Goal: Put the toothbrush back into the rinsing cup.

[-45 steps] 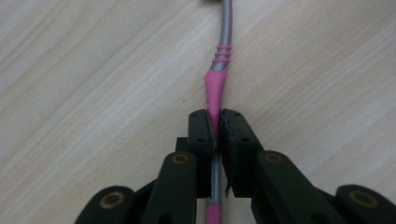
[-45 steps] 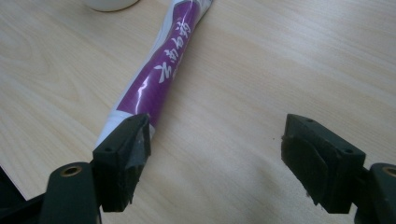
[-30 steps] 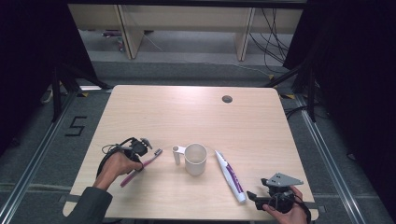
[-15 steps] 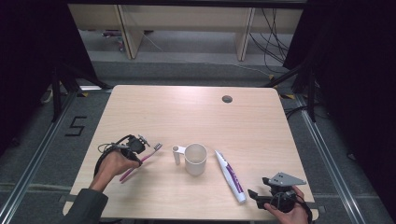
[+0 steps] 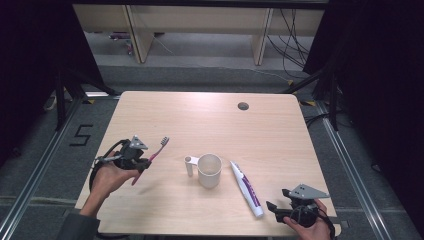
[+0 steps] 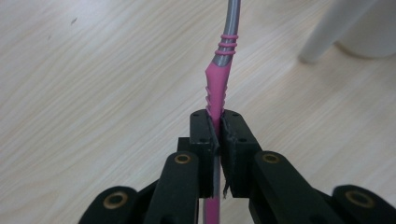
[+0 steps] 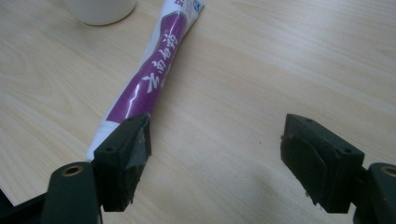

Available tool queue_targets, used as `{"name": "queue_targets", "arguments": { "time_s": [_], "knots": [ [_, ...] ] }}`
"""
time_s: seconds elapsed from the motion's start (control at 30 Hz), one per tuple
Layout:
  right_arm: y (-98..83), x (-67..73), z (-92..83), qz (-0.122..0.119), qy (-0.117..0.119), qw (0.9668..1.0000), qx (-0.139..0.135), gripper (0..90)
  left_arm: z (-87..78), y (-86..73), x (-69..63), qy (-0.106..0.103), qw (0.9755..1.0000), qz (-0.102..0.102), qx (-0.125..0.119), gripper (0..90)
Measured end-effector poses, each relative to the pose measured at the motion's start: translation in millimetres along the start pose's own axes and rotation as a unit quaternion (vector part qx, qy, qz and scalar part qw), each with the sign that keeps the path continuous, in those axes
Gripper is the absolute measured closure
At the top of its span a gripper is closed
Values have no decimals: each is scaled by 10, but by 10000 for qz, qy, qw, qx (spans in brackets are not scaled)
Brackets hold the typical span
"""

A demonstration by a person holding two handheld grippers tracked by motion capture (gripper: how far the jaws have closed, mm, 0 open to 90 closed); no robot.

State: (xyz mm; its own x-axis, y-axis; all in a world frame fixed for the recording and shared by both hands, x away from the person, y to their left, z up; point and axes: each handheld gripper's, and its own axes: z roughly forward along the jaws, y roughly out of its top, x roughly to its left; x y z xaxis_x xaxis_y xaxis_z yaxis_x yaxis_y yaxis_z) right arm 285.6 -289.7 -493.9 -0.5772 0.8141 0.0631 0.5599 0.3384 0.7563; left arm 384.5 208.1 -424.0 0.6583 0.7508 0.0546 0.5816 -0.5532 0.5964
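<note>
We have the toothbrush [image 5: 151,158] held in our left gripper [image 5: 141,162], lifted clear of the surface [image 5: 280,125] near its left edge, bristle head pointing up and away toward the far side. It reads as a light, stiff thing of hard plastic, so it should ride without sagging, though a smooth handle can pivot between flat pads if we swing it fast. The ribbed pink section of the handle is the sensible place to hold, and in the left gripper view the jaws are clamped tight on the handle just below those ribs, the grey neck [image 6: 228,28] running on beyond them.

The white cup [image 5: 209,170] stands near the middle of the front half of the surface, its handle turned toward the toothbrush. It is rigid and probably light, and could tip if knocked at the rim.

The toothpaste tube [image 5: 246,188] lies flat just right of the cup, slanting toward the front right corner. It is soft and will dent under pressure, so we would take it across its flat body.

Our right gripper [image 7: 217,154] sits at the front right corner with jaws spread wide and holding nothing, one jaw close beside the near end of the tube; we cannot tell whether it touches.
</note>
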Motion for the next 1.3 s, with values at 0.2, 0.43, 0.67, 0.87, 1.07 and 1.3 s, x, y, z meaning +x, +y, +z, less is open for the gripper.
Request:
{"name": "queue_targets", "arguments": {
  "time_s": [0.2,0.43,0.67,0.87,1.07,1.3],
  "knots": [
    [1,-4,-6,-40,-75,10000,-27,261,-52,-39,-127,42,9973,-156,-715,833],
    [2,-4,-14,21,-67,10000,-27,262,-67,-116,-264,-16,9894,-312,-1421,833],
    [5,-2,-12,2,-60,10000,-36,262,-19,-153,-334,-130,9819,-494,-1825,833],
    [7,-7,-13,-44,-116,9999,-14,262,-10,-155,-352,3,9782,-592,-1988,833],
    [7,-6,-14,-14,-67,10000,-26,262,-33,-120,-385,-80,9660,-617,-2511,833],
    [7,-15,-14,-8,-96,9999,-39,262,-36,-63,-403,-141,9567,-702,-2823,833]
  ]
}}
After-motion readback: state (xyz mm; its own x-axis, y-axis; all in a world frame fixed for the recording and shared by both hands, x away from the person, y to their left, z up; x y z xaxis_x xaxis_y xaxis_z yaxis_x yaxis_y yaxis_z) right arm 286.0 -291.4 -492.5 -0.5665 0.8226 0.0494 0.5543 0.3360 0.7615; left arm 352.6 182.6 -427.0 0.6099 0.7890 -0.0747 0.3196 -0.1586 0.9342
